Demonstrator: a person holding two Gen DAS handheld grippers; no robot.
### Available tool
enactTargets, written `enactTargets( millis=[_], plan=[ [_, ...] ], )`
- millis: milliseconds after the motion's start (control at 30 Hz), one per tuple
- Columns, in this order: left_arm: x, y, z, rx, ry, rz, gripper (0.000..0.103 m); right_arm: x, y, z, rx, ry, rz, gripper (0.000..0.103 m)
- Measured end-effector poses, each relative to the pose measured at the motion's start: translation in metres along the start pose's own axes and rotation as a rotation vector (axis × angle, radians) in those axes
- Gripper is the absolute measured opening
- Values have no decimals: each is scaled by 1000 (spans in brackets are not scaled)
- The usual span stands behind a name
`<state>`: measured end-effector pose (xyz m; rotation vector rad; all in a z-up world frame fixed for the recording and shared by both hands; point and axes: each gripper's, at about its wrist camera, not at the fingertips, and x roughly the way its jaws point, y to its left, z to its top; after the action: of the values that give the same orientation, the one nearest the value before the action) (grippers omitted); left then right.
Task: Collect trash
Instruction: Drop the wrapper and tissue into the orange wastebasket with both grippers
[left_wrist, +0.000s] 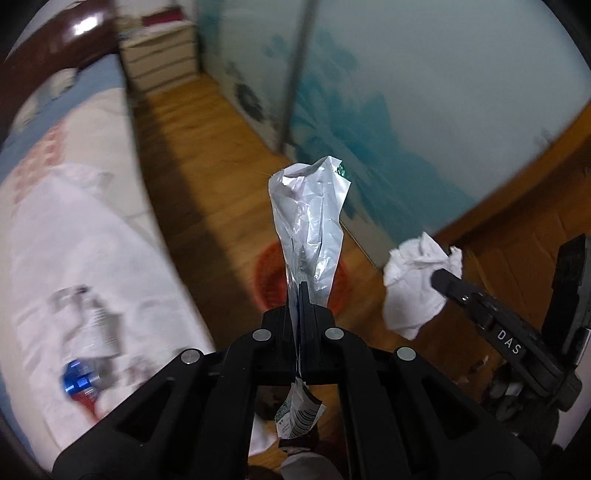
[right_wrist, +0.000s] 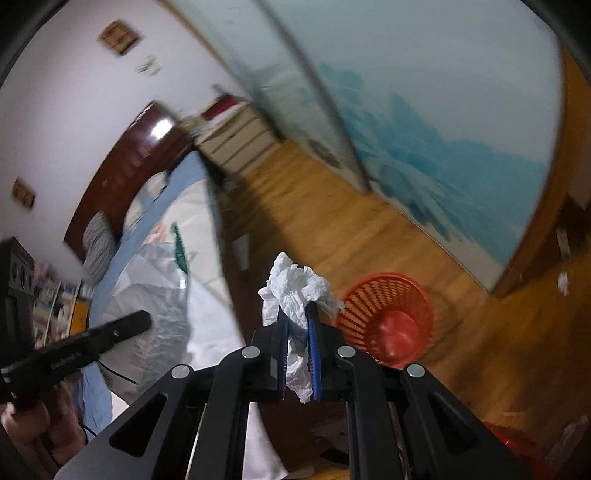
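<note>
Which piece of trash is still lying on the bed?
The plastic bottle with the blue cap. The silver wrapper and white tissue are each pinched in a claw.

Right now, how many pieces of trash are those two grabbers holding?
2. A silvery wrapper is pinched in the left gripper, and a crumpled white tissue is clamped in the right gripper. Other litter, like the bottle on the bed, isn't held.

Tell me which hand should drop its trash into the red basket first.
Probably right. The right gripper holds the crumpled tissue beside the red basket; the left gripper, shut on the silver wrapper, sees it mostly hidden behind.
</note>
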<state>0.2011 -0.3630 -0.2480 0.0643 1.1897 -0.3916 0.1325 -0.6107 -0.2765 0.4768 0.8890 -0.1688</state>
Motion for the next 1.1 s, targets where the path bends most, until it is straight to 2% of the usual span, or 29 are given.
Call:
enactTargets(
  millis=[100,267,467,600,667,700,733,767,800,833,933,1033,1100],
  plan=[
    [73,-22,-1,60,61,-15,1,45,-42,-5,48,37,-22,12],
    [177,-33,-7,128,190,37,1,132,-83,-16,100,116,-65,11],
    [230,-23,-7,140,244,86,1,197,-110,-27,145,165,-89,12],
    [243,-20,-3,164,235,115,1,211,-111,-24,142,149,-79,14],
    [244,-19,-2,172,235,130,2,217,-111,-19,148,148,-85,24],
    [246,-18,-4,171,241,141,5,219,-110,-18,155,148,-82,52],
    [247,-15,-3,163,255,146,13,218,-109,-17,159,137,-79,68],
    [248,-14,-5,158,265,147,21,215,-108,-14,157,132,-86,68],
    [248,-11,-5,154,268,153,46,211,-106,-13,152,126,-97,68],
    [244,-9,-5,153,255,162,64,208,-104,-12,146,121,-103,68],
    [224,-1,-6,153,203,171,66,192,-95,-14,138,99,-107,68],
    [200,14,-10,106,195,178,66,166,-80,-21,122,81,-93,68],
    [170,29,-16,62,168,164,66,143,-60,-30,89,78,-77,68]
  ],
)
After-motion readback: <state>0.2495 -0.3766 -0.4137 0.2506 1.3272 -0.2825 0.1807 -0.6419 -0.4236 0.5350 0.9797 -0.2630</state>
